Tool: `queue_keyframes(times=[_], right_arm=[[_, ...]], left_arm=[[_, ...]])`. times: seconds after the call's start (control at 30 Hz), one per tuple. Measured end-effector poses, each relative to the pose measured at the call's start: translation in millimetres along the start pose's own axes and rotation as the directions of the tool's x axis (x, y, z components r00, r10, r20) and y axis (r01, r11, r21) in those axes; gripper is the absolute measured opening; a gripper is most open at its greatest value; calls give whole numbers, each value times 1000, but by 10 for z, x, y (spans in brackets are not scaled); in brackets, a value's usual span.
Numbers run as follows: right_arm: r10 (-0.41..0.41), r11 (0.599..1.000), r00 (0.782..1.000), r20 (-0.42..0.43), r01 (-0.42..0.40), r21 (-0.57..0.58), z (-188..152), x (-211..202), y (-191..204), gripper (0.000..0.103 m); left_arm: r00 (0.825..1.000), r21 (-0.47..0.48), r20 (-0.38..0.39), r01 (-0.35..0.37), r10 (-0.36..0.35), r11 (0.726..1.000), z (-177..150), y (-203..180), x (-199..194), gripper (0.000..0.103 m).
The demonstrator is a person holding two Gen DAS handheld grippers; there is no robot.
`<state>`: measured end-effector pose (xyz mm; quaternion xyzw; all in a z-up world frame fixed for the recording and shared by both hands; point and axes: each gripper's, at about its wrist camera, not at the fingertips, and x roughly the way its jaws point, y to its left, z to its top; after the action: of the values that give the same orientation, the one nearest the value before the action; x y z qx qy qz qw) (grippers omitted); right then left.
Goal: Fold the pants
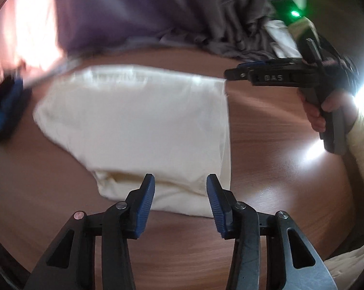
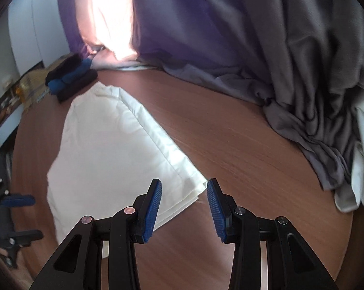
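- Landmark: cream pants (image 1: 138, 125), folded into a flat rectangle on the brown wood-grain table (image 1: 266, 145); same pants in the right wrist view (image 2: 114, 149), layered folded edges at their near right corner.
- Left gripper (image 1: 180, 205): jaws apart, blue ribbed pads, nothing between them; tips hover over the near edge of the pants, no contact that I can make out.
- Right gripper (image 2: 184, 207): jaws apart, empty; it sits just at the near right corner of the pants, left fingertip over the cloth, right fingertip over bare table.
- In the left wrist view the right gripper (image 1: 232, 73) shows side-on, to the right of the pants and near their far right corner, held by a hand (image 1: 326, 111) in a cream sleeve (image 1: 363, 140).
- Readable writing: "DAS" in raised letters on that gripper's black body. No other text legible; faint marks at the far edge of the pants are too blurred to read.
- Green light (image 1: 295, 13) glows on the device beyond the pants, right side.
- Grey cloth heap (image 2: 314, 84) lies right of and beyond the pants, a white garment (image 2: 360, 159) tucked at its edge.
- Dark and blue folded stack (image 2: 71, 79) touches or nearly touches the pants' far left corner; cannot tell which.
- Purple curtain (image 2: 182, 19) hangs behind the pants.
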<state>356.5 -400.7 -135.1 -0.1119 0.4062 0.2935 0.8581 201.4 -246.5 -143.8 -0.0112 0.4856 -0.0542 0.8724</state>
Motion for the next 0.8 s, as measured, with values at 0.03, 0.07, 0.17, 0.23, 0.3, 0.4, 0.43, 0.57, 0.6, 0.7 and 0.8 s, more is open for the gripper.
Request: queue_keyframes(times=[0.03, 0.07, 0.17, 0.23, 0.3, 0.4, 0.43, 0.57, 0.6, 0.7, 0.8], right_arm=[[9, 1000, 1000, -11, -9, -4, 8, 76, -26, 41], [16, 1000, 1000, -20, -16, -3, 6, 119, -43, 41], [45, 999, 999, -28, -45, -11, 32, 238, -49, 41], [63, 997, 998, -22, -64, -33, 51, 288, -21, 41], [78, 996, 996, -30, -79, -47, 61, 350, -15, 41], [78, 996, 996, -32, -79, -41, 80, 419, -71, 41], [83, 996, 996, -31, -84, -28, 84, 432, -103, 41], [90, 996, 996, -24, -91, -16, 75, 452, -171, 41], [97, 995, 995, -30, -98, -17, 70, 471, -169, 41], [108, 994, 993, -53, -108, -10, 54, 566, -180, 41], [119, 993, 991, -63, -118, 19, 35, 631, -226, 41]], left_arm=[[1000, -66, -17, 14, -15, 998, 10, 79, 46, 41], [999, -116, -27, 25, -28, 993, 19, 145, 64, 41], [995, -260, -67, 58, -78, 964, 45, 316, 188, 39], [989, -316, -88, 89, -122, 945, 36, 360, 262, 39], [986, -326, -97, 100, -138, 940, 55, 350, 295, 39], [981, -331, -116, 113, -159, 937, 54, 293, 328, 39], [979, -333, -127, 109, -159, 936, 61, 292, 357, 39], [973, -344, -141, 123, -181, 931, 90, 301, 423, 39], [972, -343, -144, 125, -183, 931, 83, 301, 426, 39], [971, -343, -143, 133, -192, 930, 94, 297, 451, 37], [969, -341, -145, 143, -202, 929, 107, 289, 493, 28]])
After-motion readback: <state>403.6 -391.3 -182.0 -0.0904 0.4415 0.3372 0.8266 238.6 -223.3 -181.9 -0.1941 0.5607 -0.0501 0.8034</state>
